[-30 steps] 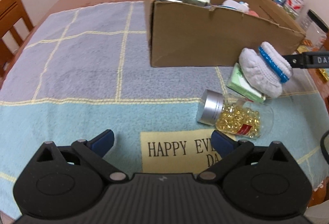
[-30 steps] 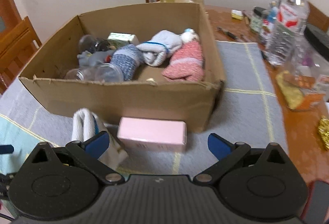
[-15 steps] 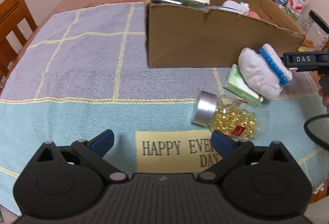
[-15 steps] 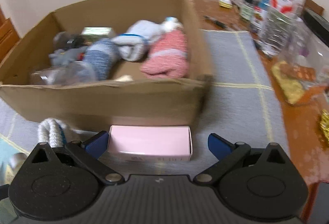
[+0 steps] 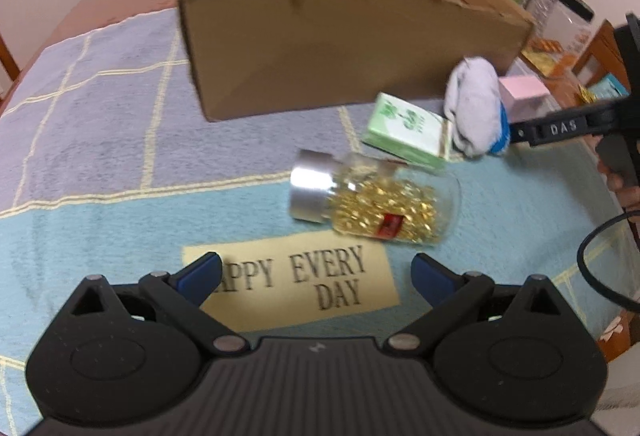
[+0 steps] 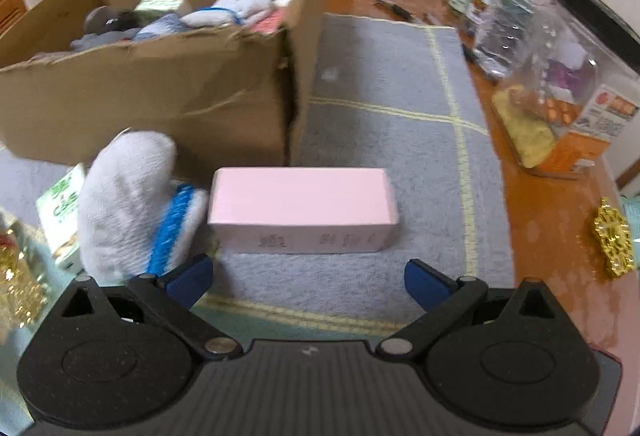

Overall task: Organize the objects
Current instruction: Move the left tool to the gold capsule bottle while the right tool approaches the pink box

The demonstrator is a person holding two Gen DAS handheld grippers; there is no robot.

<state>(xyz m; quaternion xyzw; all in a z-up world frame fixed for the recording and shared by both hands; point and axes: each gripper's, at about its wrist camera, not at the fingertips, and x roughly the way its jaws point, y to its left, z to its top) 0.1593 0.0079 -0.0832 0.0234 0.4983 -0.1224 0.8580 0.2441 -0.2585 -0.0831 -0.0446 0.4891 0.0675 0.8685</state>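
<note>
While the right gripper [image 6: 307, 276] hung low over the table with its blue fingers spread wide and nothing between them, the pink box [image 6: 303, 208] lay flat on the grey part of the cloth [image 6: 384, 132] directly ahead, just in front of the near right corner of the cardboard box [image 6: 160, 92]. A rolled white sock with a blue band [image 6: 132, 204] leaned against the pink box's left end, and that was the likeliest trouble: the left finger sat almost against the sock, so a closing squeeze could catch fabric along with the carton or knock the roll onto the green packet [image 6: 60, 212] behind it. The pink box lay with its long side across the opening, nearly as wide as the spread of the fingers, so a slightly off-centre approach could push it toward the cardboard wall instead of gripping it. The left gripper [image 5: 316, 276] was equally wide and empty, poised above the printed patch of the cloth, with the jar of golden capsules [image 5: 372, 200] lying on its side just beyond. Being round and smooth, the jar would probably roll toward the green packet if nudged. Both views were motion-blurred, so finer contacts could not be judged.
</note>
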